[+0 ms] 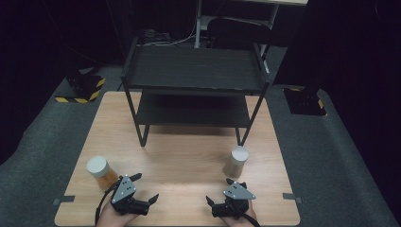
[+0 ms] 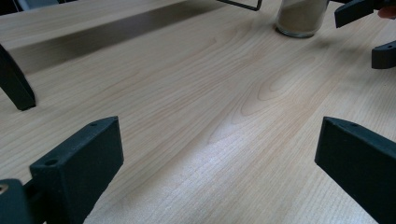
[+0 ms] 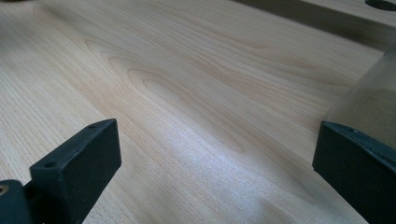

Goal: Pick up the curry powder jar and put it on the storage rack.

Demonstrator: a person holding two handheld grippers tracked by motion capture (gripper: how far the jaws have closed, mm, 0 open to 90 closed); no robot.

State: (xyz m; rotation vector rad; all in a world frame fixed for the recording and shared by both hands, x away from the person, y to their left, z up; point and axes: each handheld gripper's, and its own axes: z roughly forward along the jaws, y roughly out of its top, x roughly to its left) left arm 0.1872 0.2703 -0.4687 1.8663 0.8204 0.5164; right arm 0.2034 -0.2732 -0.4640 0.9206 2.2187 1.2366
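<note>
Nothing has been picked up yet, so by the look of it you are at the very start: both jars stand on the light wooden table [image 1: 189, 165] and both tiers of the black metal two-tier shelf rack [image 1: 194, 71] are bare.

Your left gripper [image 1: 145, 187] rests at the near edge of the table with its jaws spread wide and nothing between them. The amber glass jar with a pale round lid [image 1: 100, 171] stands just off its outer side, to its left and slightly ahead, close to it but apart from the jaws. In the left gripper view the jaws point across the bare tabletop towards the other jar, not towards this one, so you would need to turn the gripper outwards before closing on it.

Your right gripper [image 1: 218, 191] is likewise spread and holding nothing. The glass jar of sandy brown powder with a pale lid [image 1: 236, 161] stands just ahead of it. In the right gripper view this jar [image 3: 369, 112] sits against the right-hand jaw's far side; whether they actually touch is hard to tell from that angle.

If the jars are meant for the rack, as I judge likely, everything is left to do: grasp each, lift, carry forward, set down.
</note>
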